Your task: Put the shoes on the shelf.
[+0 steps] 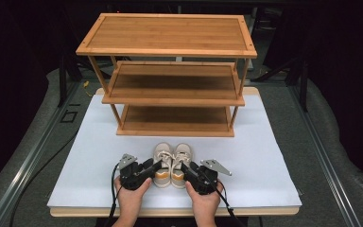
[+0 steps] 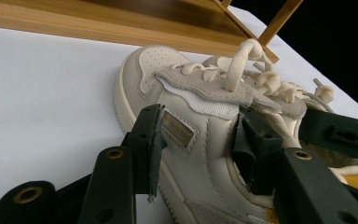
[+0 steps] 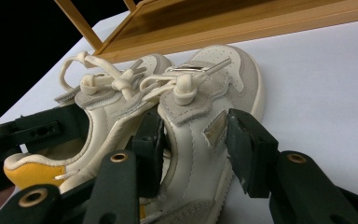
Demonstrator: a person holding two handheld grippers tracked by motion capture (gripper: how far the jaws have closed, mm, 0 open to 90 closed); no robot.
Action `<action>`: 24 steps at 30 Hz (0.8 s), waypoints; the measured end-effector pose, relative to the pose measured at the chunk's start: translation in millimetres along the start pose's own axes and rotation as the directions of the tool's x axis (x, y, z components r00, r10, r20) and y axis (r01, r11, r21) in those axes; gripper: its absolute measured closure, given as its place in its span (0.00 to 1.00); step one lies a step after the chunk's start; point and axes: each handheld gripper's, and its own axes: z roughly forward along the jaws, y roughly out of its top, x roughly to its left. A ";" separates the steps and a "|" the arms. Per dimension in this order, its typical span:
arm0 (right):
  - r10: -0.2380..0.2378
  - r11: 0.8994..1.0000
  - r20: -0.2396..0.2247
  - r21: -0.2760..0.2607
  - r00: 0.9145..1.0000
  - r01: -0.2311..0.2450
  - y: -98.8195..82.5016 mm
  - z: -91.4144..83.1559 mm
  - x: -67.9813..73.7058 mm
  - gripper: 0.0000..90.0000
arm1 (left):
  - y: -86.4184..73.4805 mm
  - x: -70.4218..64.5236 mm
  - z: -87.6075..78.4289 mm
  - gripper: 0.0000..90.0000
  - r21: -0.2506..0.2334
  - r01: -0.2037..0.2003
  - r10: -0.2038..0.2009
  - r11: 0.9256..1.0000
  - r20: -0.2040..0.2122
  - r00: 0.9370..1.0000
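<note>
Nearest to us, our two hands sit at the near edge of the white table [image 1: 264, 156], each carrying its tongs angled inward and away from us. The left tongs [image 1: 157, 165] straddle the outer wall of the left shoe [image 2: 186, 140]: one jaw lies against the outside of the upper by the small side tag, the other reaches into the shoe's opening. The right tongs [image 1: 185, 167] stand the same way on the right shoe [image 3: 205, 126], one jaw outside by its tag, the other inside the collar. The jaws stand wide in both gripper views. Whether the pads truly press the leather or merely lie beside it we cannot tell from these pictures.

The shoes stand side by side, touching, directly ahead of the tongs, with the yellow-lined heels near us and the toes pointing far, so their long axis runs straight toward the rack. Each hand is nearest its own shoe, and neither needs to cross over.

Beyond the toes, just a little farther on the table, stands the wooden shoe rack [image 1: 170, 85] with three bare shelves. We judge that the coming move turns on this line: heels in hand, toes already aimed at the lowest shelf [image 1: 175, 120], a lift and a push away from us.
</note>
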 end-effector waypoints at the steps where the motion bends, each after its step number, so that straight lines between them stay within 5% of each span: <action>1: 0.003 1.000 -0.001 0.001 1.000 -0.003 0.1 -0.1 -0.1 0.64 | -0.1 0.0 0.1 0.62 -0.001 0.001 -0.001 1.000 0.000 1.000; 24: 0.041 0.999 -0.011 0.017 0.999 -0.041 2.2 -3.4 -2.0 0.68 | 2.7 -2.8 0.1 0.63 0.008 0.009 -0.009 1.000 -0.001 1.000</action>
